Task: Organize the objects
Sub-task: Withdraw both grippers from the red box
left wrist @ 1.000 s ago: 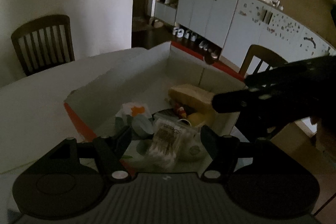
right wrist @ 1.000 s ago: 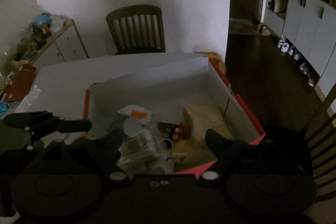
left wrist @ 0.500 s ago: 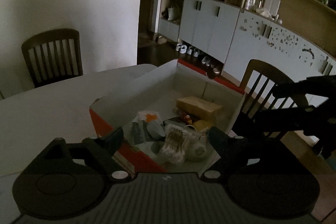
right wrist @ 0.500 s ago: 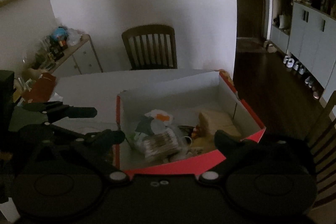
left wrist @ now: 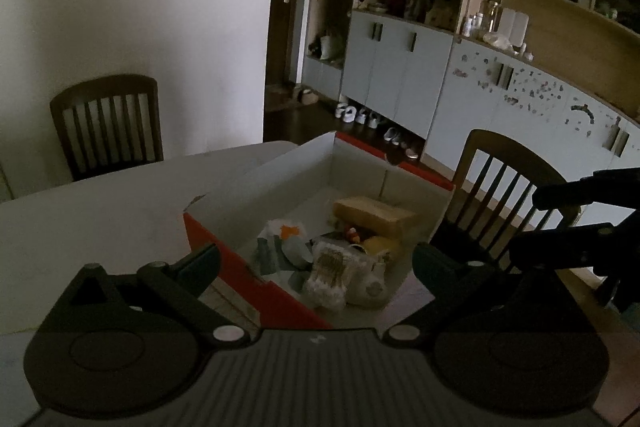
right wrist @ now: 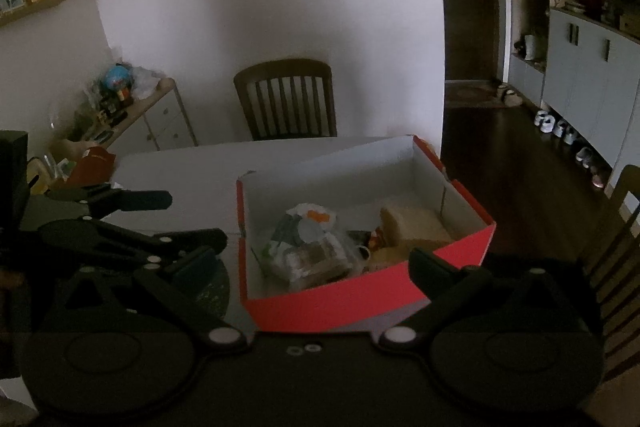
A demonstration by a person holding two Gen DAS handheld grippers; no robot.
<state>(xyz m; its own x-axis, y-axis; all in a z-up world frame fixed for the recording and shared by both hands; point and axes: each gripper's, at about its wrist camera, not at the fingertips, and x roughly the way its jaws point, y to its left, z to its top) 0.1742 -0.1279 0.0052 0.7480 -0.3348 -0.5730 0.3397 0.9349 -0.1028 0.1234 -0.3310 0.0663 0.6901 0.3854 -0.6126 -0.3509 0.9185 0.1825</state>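
1. Left wrist view: the left gripper (left wrist: pixel 316 259) is sitting higher and further back from the box (left wrist: pixel 240 267) than a second ago; its jaws are standing wide apart and holding nothing.
2. The right gripper (right wrist: pixel 312 259) is likewise pulling back from the box (right wrist: pixel 360 295), jaws spread wide and empty.
3. Both withdrawals are suggesting that loading is finished or nearly so.
4. The items are lying inside the box on the table (left wrist: pixel 100 211): a swab bag (left wrist: pixel 326 273), a tan block (left wrist: pixel 372 215) and small packets.
5. The right wrist view is showing a side cabinet (right wrist: pixel 160 123) with clutter, and the left gripper at its left edge.
6. The left wrist view alone is showing the wall cupboards (left wrist: pixel 400 67) and a second chair (left wrist: pixel 500 179).
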